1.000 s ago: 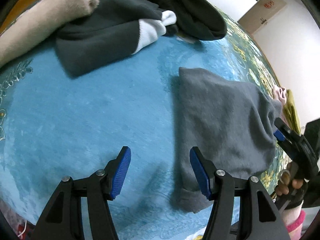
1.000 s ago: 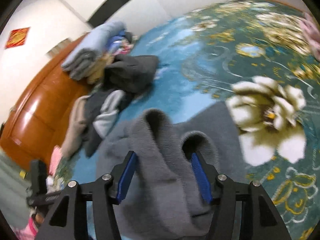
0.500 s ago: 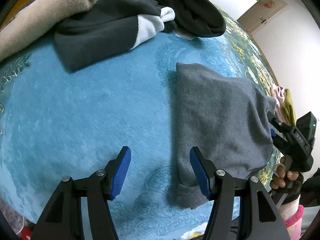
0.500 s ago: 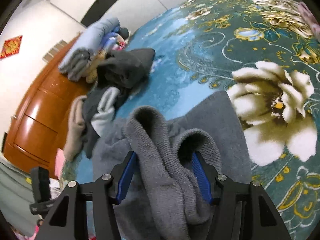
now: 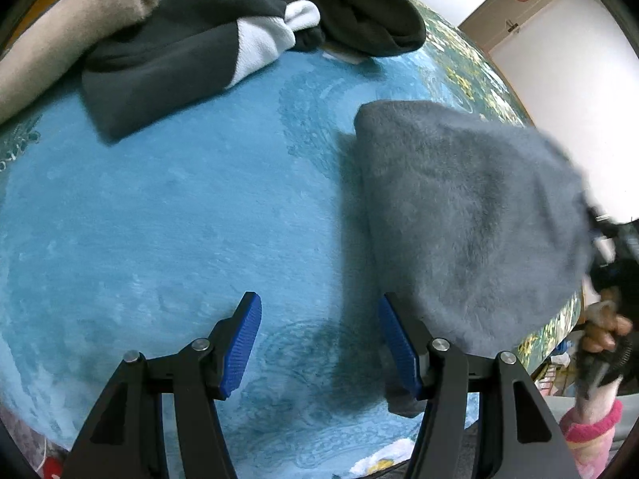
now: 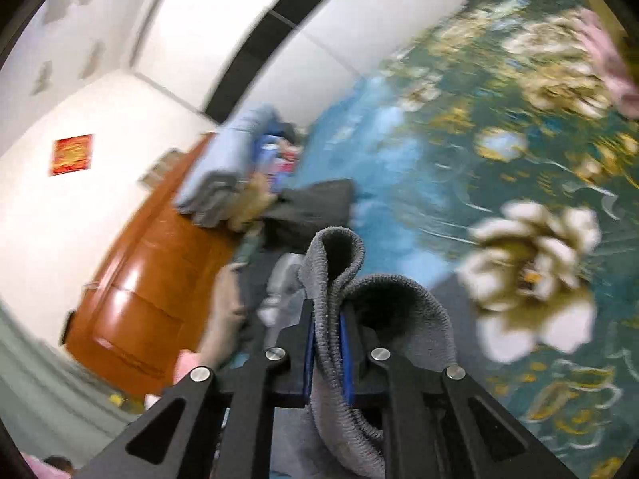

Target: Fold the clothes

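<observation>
Over the blue blanket [image 5: 167, 215], the left tool [image 5: 319, 339] hangs spread wide with nothing between its blue pads. Its right pad sits just by the edge of the gray sweater [image 5: 471, 215], which lies on the blanket. On the far side, the right tool [image 6: 327, 343] is pressed together on a ribbed edge of the gray sweater [image 6: 339, 255]. Half a second ago this tool was spread apart around that edge. Now it pinches the cloth. Dark clothes [image 5: 191, 52] are piled at the back.
</observation>
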Demonstrator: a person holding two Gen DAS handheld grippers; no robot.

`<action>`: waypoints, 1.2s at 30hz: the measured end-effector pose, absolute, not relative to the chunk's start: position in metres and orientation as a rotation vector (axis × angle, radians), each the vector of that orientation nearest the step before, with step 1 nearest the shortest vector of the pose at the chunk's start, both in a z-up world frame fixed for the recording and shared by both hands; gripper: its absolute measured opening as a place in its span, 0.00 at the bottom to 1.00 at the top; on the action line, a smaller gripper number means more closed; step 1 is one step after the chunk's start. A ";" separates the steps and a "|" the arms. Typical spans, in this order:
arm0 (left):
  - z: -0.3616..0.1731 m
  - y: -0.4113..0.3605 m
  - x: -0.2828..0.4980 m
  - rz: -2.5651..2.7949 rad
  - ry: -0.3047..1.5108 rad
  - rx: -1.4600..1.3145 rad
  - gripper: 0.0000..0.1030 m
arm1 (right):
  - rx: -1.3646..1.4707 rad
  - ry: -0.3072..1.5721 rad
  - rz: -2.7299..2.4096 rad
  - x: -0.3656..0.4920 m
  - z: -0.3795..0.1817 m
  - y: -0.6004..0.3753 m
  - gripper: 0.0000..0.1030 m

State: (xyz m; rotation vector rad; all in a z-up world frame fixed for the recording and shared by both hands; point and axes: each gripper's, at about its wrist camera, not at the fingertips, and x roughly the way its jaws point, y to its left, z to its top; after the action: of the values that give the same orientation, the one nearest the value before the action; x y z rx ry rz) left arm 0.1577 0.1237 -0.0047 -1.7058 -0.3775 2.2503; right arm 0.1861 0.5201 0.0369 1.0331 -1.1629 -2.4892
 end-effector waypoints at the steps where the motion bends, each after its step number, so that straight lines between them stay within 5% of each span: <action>1: -0.006 0.125 0.159 2.244 -0.371 -1.711 0.61 | 1.115 -1.209 -2.483 0.186 0.015 0.525 0.12; 6: -0.005 0.125 0.160 2.251 -0.357 -1.715 0.61 | 1.140 -1.483 -2.380 0.196 -0.044 0.544 0.12; 16: 0.041 0.152 0.166 2.273 -0.252 -1.500 0.61 | 1.131 -1.037 -2.693 0.193 0.043 0.534 0.25; 21: 0.048 0.203 0.184 2.169 -0.096 -1.393 0.61 | 1.241 -0.736 -2.593 0.166 0.044 0.490 0.27; 28: -0.005 0.215 0.175 2.082 -0.127 -1.586 0.60 | 1.379 -0.784 -2.565 0.131 0.014 0.491 0.28; 36: 0.019 0.199 0.167 2.061 -0.256 -1.541 0.60 | 1.445 -0.761 -2.578 0.125 0.011 0.488 0.27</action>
State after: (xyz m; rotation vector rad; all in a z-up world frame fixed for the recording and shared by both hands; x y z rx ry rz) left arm 0.1672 0.1987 0.0186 -1.5407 -0.2565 2.0609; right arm 0.1248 0.4882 0.0107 1.4451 -0.7605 -2.5777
